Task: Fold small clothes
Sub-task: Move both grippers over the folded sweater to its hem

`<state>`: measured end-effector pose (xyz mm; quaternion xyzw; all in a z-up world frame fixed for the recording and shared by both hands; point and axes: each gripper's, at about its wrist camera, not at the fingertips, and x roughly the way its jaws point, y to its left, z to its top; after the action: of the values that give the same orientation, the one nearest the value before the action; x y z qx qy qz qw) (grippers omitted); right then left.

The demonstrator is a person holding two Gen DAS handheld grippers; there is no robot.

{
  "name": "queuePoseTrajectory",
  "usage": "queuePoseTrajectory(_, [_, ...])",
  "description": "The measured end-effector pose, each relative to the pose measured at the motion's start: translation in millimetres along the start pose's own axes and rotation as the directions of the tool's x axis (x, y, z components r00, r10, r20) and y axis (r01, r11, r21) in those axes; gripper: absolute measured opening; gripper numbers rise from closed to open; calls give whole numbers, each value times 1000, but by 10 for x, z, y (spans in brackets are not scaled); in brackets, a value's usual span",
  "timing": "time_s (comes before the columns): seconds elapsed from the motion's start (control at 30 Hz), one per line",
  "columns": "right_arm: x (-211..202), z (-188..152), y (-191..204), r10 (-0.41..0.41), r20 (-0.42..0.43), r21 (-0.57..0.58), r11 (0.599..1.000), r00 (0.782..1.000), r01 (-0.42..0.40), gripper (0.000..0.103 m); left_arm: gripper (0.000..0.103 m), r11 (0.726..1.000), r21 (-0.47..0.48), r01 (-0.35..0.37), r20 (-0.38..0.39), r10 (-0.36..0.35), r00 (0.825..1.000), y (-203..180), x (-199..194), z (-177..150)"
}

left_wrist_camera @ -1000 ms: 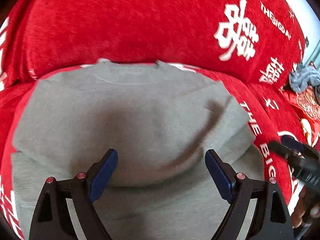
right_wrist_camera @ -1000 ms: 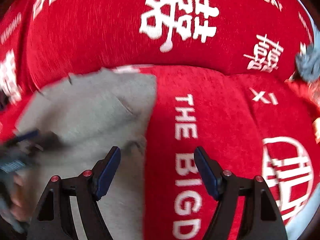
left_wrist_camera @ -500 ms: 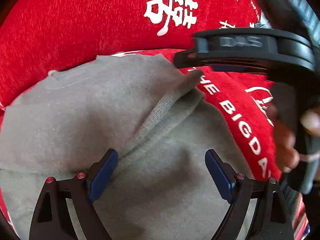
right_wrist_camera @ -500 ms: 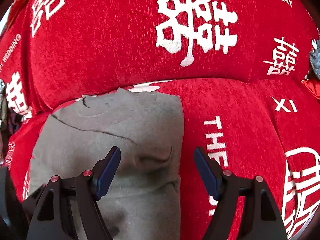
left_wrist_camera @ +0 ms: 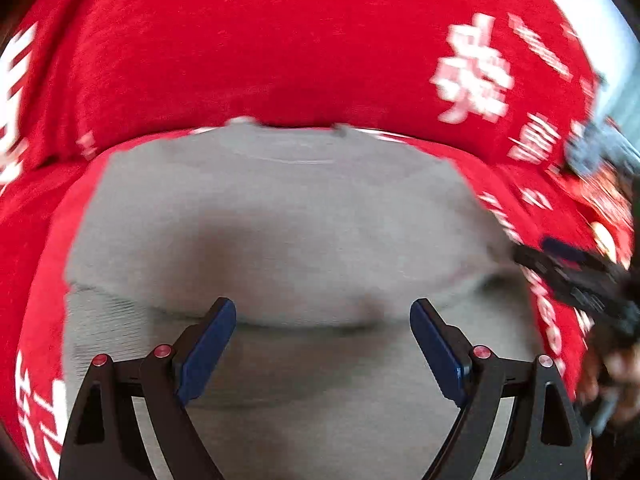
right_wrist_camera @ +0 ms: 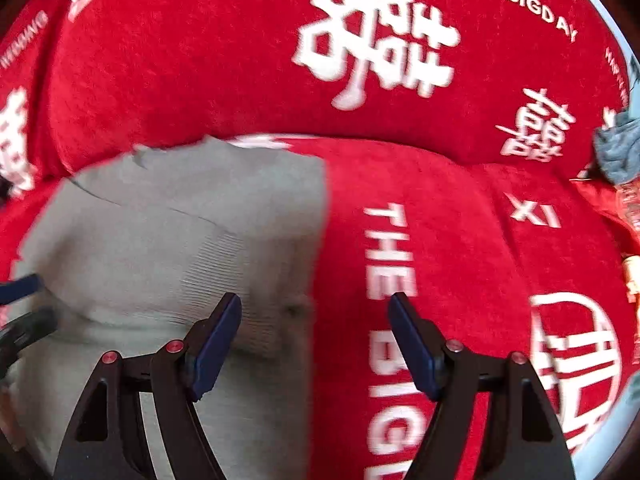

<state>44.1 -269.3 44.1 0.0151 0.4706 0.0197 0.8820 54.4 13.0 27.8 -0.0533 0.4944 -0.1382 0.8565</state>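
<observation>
A grey knit sweater lies flat on a red sofa cover, neckline at the far side, both sleeves folded in across the body. My left gripper is open and empty, hovering over the sweater's lower middle. In the right wrist view the sweater fills the left half, its right edge folded straight. My right gripper is open and empty above that right edge. The right gripper also shows at the right of the left wrist view, and the left gripper's tip shows at the left edge of the right wrist view.
The red sofa cover with white lettering stretches to the right, and its backrest rises behind the sweater. A crumpled blue-grey cloth lies at the far right, beside a red printed item.
The left gripper swung back from the sweater's right side to its middle. The right gripper shifted right, off the sweater onto its right edge. The right sleeve now lies flat.
</observation>
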Motion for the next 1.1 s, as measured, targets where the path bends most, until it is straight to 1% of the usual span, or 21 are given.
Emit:
queuePoseTrajectory(0.07, [94,-30,110,60,-17,-30,998,998,-61,79,90,998,-37,-44,-16,43,999,128,69,-32])
queuePoseTrajectory(0.1, [196,-69,137,58,-57,-40,997,997,-60,79,90,995,-48,-87,-35,85,996,183,116,-55])
queuePoseTrajectory(0.13, [319,-116,127,18,-114,-35,999,993,-22,79,90,992,-56,-116,-46,114,992,251,134,-83])
queuePoseTrajectory(0.17, [342,-152,94,20,-130,-7,1000,991,-21,80,90,991,-59,-122,-43,120,992,295,113,-106])
queuePoseTrajectory(0.2, [307,-156,66,28,-112,17,1000,993,-26,80,90,990,-64,-122,-35,120,992,318,81,-113])
queuePoseTrajectory(0.23, [238,-161,60,17,-95,34,999,995,-14,80,90,989,-74,-125,-25,123,992,347,16,-130])
queuePoseTrajectory(0.27, [163,-170,93,4,-72,32,999,997,-2,80,90,989,-82,-123,-12,123,992,364,-46,-144])
queuePoseTrajectory(0.33, [44,-199,209,14,-31,8,1000,999,-14,80,90,991,-74,-115,8,116,993,334,-147,-191])
queuePoseTrajectory(0.4, [-55,-266,339,45,-8,-5,999,999,-45,80,90,992,-45,-119,22,120,992,259,-231,-303])
queuePoseTrajectory(0.43, [-94,-315,415,73,2,-10,997,997,-73,80,90,993,-26,-116,28,117,993,204,-249,-340])
queuePoseTrajectory(0.5, [-86,-401,528,129,-16,-22,991,991,-130,80,90,991,19,-129,27,128,991,88,-239,-446])
queuePoseTrajectory(0.53, [-69,-456,581,134,-29,-33,990,991,-135,80,90,989,37,-145,22,145,989,57,-214,-489])
queuePoseTrajectory(0.63, [-17,-647,731,95,-51,-91,991,994,-100,80,90,975,70,-210,-17,211,977,20,-92,-631])
queuePoseTrajectory(0.67, [-45,-732,777,67,-32,-121,990,997,-71,80,90,974,73,-214,-4,215,977,25,-102,-686])
queuePoseTrajectory(0.7, [-83,-791,805,56,-17,-142,988,998,-58,80,90,973,76,-219,15,219,976,25,-147,-734])
queuePoseTrajectory(0.77, [-163,-902,856,56,-2,-167,984,998,-56,81,90,975,64,-214,15,214,977,53,-209,-817])
queuePoseTrajectory(0.83, [-281,-1079,823,62,29,-178,982,998,-56,81,90,975,62,-214,23,213,977,76,-275,-925])
queuePoseTrajectory(0.93, [-437,-1317,785,71,69,-210,976,995,-55,81,90,973,69,-220,50,217,975,70,-420,-1173])
queuePoseTrajectory(1.0, [-566,-1533,746,76,96,-228,972,992,-53,81,95,971,80,-227,61,223,973,69,-522,-1365])
queuePoseTrajectory(1.03, [-626,-1617,724,78,105,-234,971,991,-52,81,102,969,76,-235,54,231,971,82,-560,-1460])
queuePoseTrajectory(1.1, [-739,-1785,683,70,114,-241,970,991,-41,81,102,974,60,-220,44,217,975,130,-660,-1654])
